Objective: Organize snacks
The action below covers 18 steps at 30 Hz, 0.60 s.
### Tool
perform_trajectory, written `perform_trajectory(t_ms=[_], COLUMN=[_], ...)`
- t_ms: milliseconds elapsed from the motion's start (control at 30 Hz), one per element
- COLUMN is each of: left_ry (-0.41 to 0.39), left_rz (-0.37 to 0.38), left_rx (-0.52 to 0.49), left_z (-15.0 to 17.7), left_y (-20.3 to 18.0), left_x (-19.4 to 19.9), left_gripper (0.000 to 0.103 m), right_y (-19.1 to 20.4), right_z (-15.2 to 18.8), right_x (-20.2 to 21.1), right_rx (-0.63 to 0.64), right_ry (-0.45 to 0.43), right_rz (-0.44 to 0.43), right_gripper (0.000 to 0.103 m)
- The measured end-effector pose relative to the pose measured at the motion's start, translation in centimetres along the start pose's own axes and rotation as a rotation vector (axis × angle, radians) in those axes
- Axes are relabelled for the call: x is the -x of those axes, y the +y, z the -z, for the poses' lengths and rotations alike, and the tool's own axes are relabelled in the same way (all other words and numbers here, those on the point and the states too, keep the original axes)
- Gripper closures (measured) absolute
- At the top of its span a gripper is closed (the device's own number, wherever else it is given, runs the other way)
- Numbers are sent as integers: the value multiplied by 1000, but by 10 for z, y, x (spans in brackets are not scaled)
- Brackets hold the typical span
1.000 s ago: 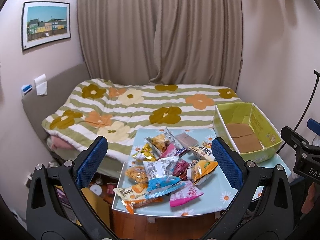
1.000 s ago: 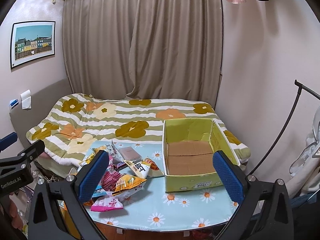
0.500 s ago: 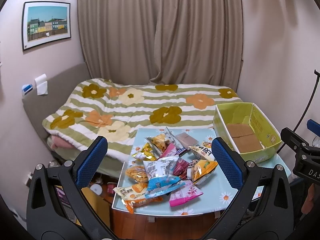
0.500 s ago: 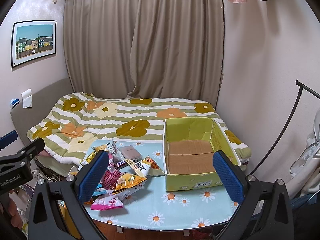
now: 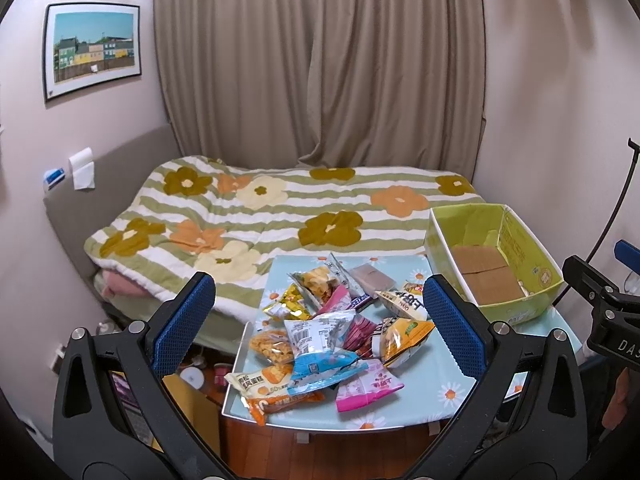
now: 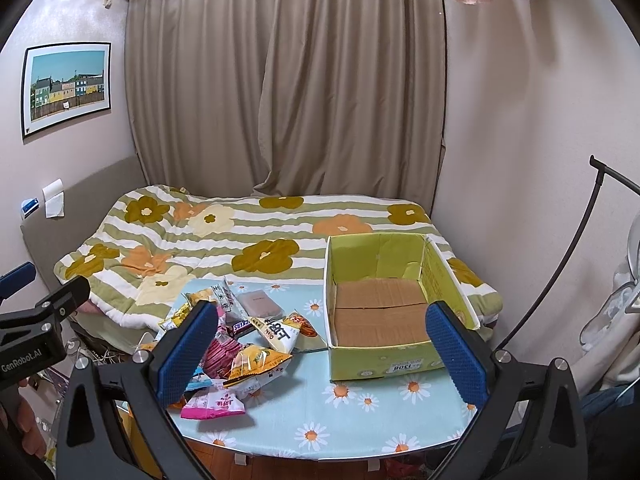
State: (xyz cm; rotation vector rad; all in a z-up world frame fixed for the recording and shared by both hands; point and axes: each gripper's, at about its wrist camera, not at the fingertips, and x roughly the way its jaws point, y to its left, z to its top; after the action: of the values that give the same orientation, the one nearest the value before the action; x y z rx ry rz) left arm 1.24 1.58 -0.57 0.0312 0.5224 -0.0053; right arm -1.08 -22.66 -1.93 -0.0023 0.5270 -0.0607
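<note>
While snacks (image 5: 328, 332) lie unmoved, both hand-held grippers stay open, box (image 6: 384, 304) empty.

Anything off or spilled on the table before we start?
Nothing spilled or torn. The snack packets lie in a loose overlapping heap, one overhanging the table edge; the green box sits upright and empty.

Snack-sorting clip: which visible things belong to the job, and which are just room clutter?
Belongs to the job:
- snack packets heaped on the table
- green cardboard box, empty
- left gripper and right gripper, both open, holding nothing

Just there:
- floral table
- bed with flowered quilt
- curtain
- framed picture
</note>
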Motion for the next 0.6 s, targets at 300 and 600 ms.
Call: perform_trajectory(t_ms=[300, 600], left_ry=[1, 2], left_rz=[0, -3], left_rx=[0, -3], left_z=[-1, 2], left_y=[0, -2], left_x=[1, 4], left_gripper=[0, 0], right_y=[0, -2], right_z=[1, 5], right_x=[1, 5], right_rx=[-3, -12], right_ry=[5, 6], right_rz=[-4, -6], right_gripper=[0, 0])
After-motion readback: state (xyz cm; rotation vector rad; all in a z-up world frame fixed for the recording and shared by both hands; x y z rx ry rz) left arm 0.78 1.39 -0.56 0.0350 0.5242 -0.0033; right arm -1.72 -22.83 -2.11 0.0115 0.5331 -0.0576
